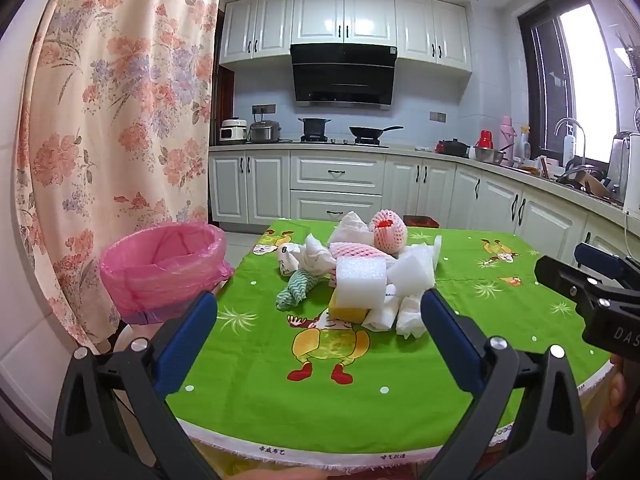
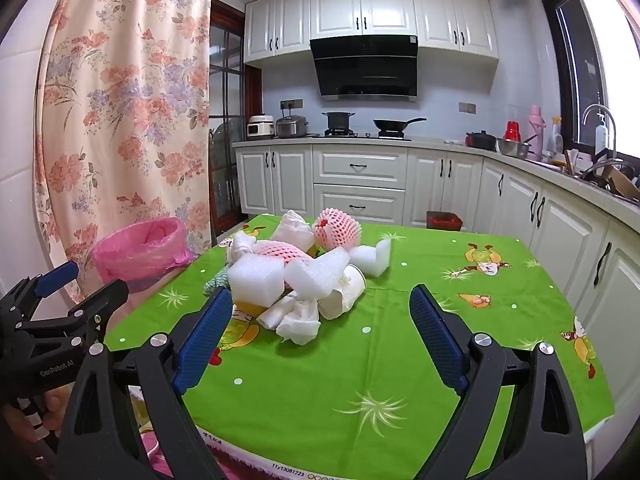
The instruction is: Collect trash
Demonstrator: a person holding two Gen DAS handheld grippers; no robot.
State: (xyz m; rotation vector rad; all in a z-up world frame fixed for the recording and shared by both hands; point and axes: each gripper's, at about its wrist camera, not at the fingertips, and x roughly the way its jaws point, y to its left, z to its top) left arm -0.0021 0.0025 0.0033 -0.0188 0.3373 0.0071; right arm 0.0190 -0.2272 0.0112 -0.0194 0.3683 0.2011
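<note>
Green cloth (image 1: 460, 320) holds the trash (image 1: 360, 276) mid-tabletop, untouched. Both tongs, left (image 1: 320, 308) and right (image 2: 320, 308), gape wide, empty. Next: grab one piece for the bin (image 1: 160, 264) off the left edge.

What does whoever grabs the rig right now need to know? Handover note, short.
Left gripper: open, empty, hanging over the near edge of the table, aimed at the pile.
Right gripper: open, empty, beside it, same aim.
Trash pile sits mid-table on the green tablecloth: white foam block over a yellow sponge, pink foam fruit nets, crumpled tissues, a paper cup, a green patterned cloth.
Pink-lined bin stands off the table's left side; what it holds can't be seen.
Done: nothing picked up that shows here. Left: move the whole pile to the bin.
</note>
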